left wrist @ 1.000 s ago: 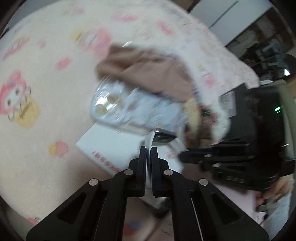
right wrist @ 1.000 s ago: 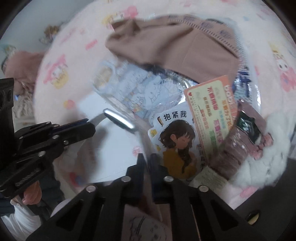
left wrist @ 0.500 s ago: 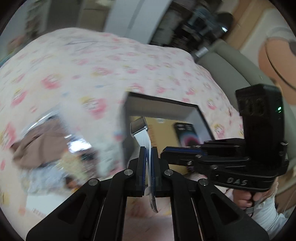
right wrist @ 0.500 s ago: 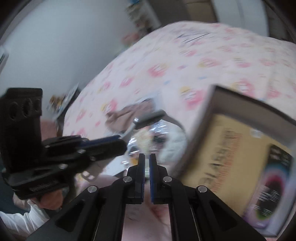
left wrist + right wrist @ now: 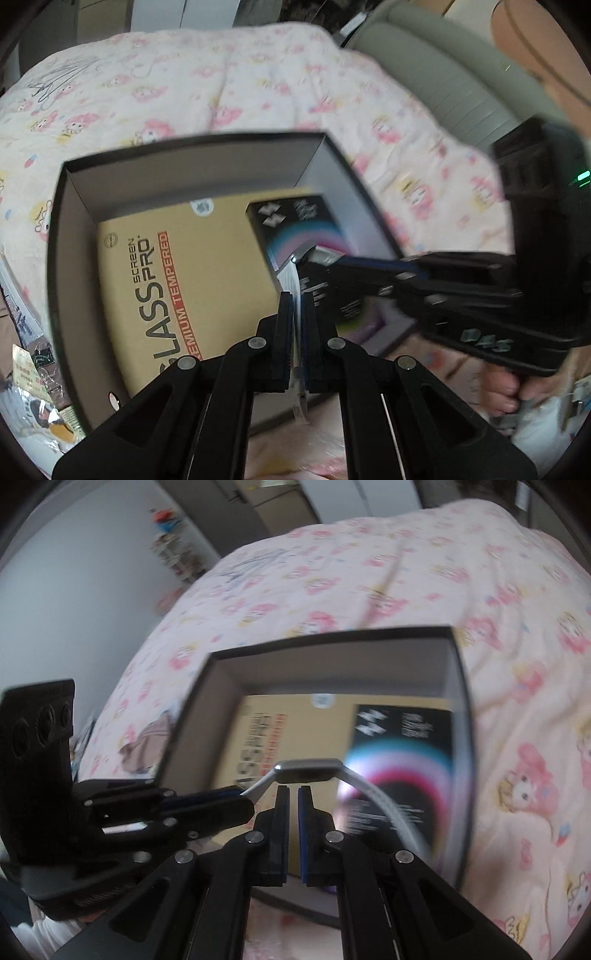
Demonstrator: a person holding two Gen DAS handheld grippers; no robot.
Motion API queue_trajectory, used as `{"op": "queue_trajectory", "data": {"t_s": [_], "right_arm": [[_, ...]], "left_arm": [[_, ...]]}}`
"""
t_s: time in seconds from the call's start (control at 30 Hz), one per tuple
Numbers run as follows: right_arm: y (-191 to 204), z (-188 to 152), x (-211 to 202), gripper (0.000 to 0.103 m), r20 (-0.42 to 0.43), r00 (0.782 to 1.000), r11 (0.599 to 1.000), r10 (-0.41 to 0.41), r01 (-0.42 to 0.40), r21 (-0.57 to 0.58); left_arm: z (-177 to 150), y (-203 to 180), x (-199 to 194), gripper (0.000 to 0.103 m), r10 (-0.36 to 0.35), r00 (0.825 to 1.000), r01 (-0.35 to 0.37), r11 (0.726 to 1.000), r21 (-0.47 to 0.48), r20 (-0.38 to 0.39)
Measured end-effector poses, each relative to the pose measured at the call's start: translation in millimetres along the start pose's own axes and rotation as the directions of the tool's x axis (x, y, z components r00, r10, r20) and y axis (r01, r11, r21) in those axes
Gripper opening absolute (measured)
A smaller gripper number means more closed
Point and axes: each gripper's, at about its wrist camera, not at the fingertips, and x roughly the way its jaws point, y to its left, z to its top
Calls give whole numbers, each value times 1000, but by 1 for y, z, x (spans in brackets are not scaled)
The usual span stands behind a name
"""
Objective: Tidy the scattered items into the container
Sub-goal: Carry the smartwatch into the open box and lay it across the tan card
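Pink cartoon-print bedspread [image 5: 258,85], grey headboard [image 5: 443,85].

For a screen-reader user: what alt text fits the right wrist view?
A smartwatch, its white strap pinched by the left gripper, hangs over an open dark box on a pink cartoon-print bedspread. The right gripper below holds nothing, jaws nearly closed.

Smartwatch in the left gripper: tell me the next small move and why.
Probably lower the left gripper a little and open it. It is shut on the smartwatch strap, and the watch hangs over the open box, above the screen-protector packs already inside. The right gripper holds nothing.
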Motion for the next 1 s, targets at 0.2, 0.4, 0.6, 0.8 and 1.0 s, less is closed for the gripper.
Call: {"op": "queue_trajectory", "data": {"t_s": [0.2,0.4,0.6,0.8,1.0], "right_arm": [[-15,2,-2,3,21,996,996,-88,87,19],[-29,2,8,3,-3,994,992,-112,112,51],[-33,9,6,3,55,984,982,-168,163,94],[-14,37,29,3,32,980,980,-198,197,18],[-40,40,59,3,-70,987,984,-146,152,92]], "left_arm": [[7,3,19,2,76,996,-75,997,21,-36],[30,17,39,6,23,997,-22,1000,8,-75],[15,47,26,15,-28,1000,27,997,-78,-10],[14,58,25,15,-57,998,56,992,-117,-3],[11,52,42,15,-193,978,183,976,-117,-80]]}}
